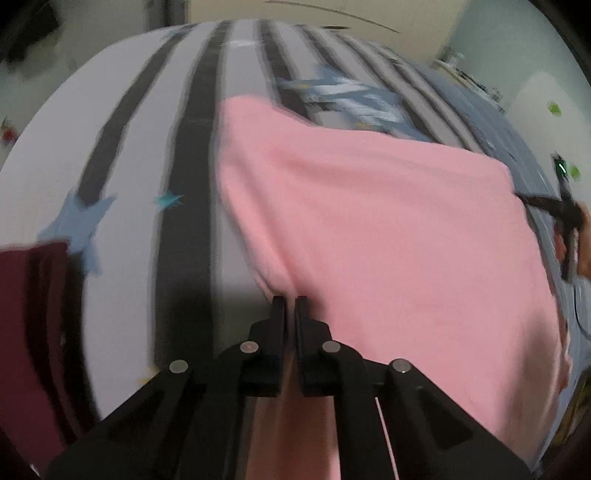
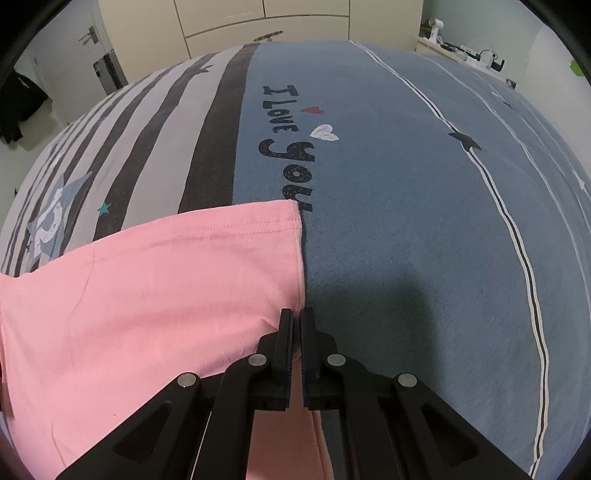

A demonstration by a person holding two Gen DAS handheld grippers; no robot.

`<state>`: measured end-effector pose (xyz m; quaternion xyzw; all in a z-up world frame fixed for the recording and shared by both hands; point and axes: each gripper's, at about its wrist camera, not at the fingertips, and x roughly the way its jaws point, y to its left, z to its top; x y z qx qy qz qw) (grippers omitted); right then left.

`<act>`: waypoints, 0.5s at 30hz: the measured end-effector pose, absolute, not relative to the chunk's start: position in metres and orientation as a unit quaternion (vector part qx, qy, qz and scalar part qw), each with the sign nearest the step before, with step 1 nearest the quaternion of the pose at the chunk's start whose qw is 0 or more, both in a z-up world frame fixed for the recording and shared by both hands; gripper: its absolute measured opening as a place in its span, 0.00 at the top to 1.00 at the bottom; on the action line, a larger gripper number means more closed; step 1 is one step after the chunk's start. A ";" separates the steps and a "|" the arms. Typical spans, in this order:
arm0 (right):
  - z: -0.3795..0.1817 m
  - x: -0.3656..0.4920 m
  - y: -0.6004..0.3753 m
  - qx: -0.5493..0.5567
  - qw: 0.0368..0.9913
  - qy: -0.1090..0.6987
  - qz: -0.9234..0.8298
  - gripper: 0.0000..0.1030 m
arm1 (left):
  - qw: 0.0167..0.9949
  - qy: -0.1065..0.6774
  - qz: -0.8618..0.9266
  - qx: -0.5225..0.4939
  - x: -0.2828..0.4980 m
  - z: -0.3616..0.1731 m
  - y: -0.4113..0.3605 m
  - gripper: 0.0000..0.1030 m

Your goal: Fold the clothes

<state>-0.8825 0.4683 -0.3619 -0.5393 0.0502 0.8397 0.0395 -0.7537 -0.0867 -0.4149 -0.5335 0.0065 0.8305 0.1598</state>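
Observation:
A pink garment lies spread on the bed, and the picture in the left wrist view is blurred. My left gripper is shut on the garment's near left edge, with pink cloth showing between its fingers. In the right wrist view the same pink garment lies to the left, its stitched hem toward the far side. My right gripper is shut on its near right corner, where the cloth bunches between the pads.
The bed cover is grey with dark stripes and stars on one side and blue with "I love you" lettering on the other. A dark red garment lies at the left. A wardrobe stands beyond the bed.

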 end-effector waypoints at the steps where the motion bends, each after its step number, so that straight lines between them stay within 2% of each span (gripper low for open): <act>1: -0.362 -0.882 0.468 -0.539 0.040 0.050 0.840 0.96 | 0.166 0.018 0.834 -0.526 -0.748 -0.409 -0.087 0.97; 6: -0.360 -0.877 0.470 -0.537 0.038 0.050 0.841 0.96 | 0.217 0.016 0.837 -0.502 -0.729 -0.379 -0.044 0.97; 13: -0.358 -0.870 0.473 -0.536 0.035 0.054 0.841 0.96 | 0.304 0.092 0.805 -0.501 -0.668 -0.387 0.041 0.97; 14: -0.358 -0.869 0.473 -0.537 0.034 0.053 0.841 0.96 | 0.313 0.097 0.800 -0.503 -0.663 -0.389 0.045 0.92; 15: -0.358 -0.868 0.473 -0.537 0.033 0.052 0.841 0.96 | 0.318 0.098 0.796 -0.505 -0.658 -0.388 0.047 0.84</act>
